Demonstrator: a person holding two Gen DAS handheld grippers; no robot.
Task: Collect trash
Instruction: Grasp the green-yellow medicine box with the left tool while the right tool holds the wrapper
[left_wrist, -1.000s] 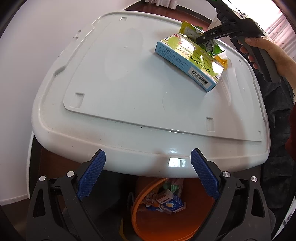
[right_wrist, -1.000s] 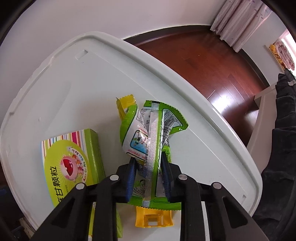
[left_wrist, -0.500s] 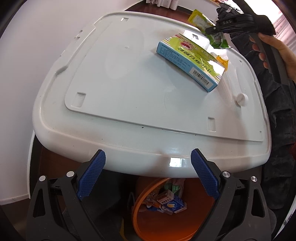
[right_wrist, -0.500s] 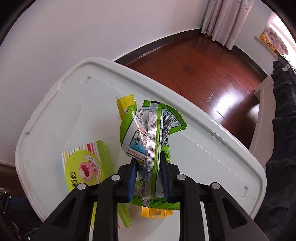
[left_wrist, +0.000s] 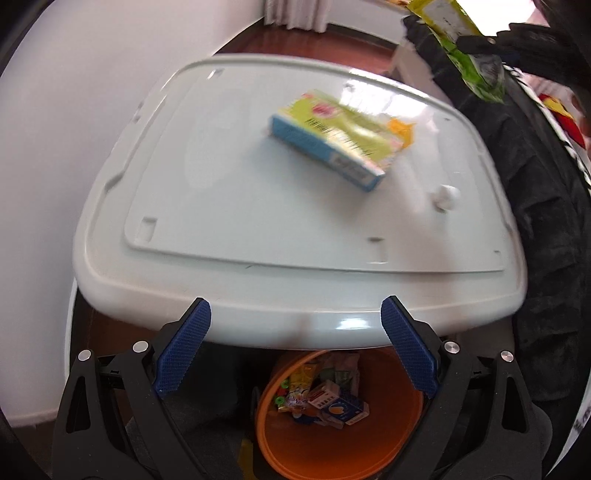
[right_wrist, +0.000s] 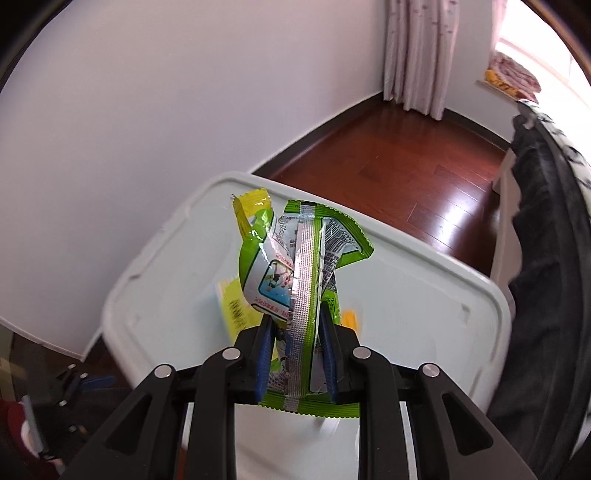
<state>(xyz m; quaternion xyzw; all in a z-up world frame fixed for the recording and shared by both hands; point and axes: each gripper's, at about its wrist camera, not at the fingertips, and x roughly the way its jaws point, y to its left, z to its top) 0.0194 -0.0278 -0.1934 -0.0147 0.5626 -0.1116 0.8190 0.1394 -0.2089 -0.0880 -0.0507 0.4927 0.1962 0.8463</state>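
My right gripper (right_wrist: 295, 325) is shut on a green and silver snack wrapper (right_wrist: 303, 266) and holds it high above the white lid (right_wrist: 406, 295). The wrapper also shows in the left wrist view (left_wrist: 465, 51), at the top right. A green and blue box (left_wrist: 332, 144) lies on the white lid (left_wrist: 221, 184), with a small orange piece (left_wrist: 402, 129) behind it. My left gripper (left_wrist: 295, 347) is open and empty at the lid's near edge, above an orange bin (left_wrist: 369, 450) that holds several pieces of trash.
A white wall is at the left. Dark red wood floor (right_wrist: 406, 162) and a curtain (right_wrist: 417, 55) lie beyond the lid. Dark clothing (left_wrist: 546, 221) hangs along the right side. A small white knob (left_wrist: 447, 194) sits on the lid.
My right gripper has lifted the wrapper up and away from the lid. The left gripper has pulled back and risen slightly. The box stays on the lid.
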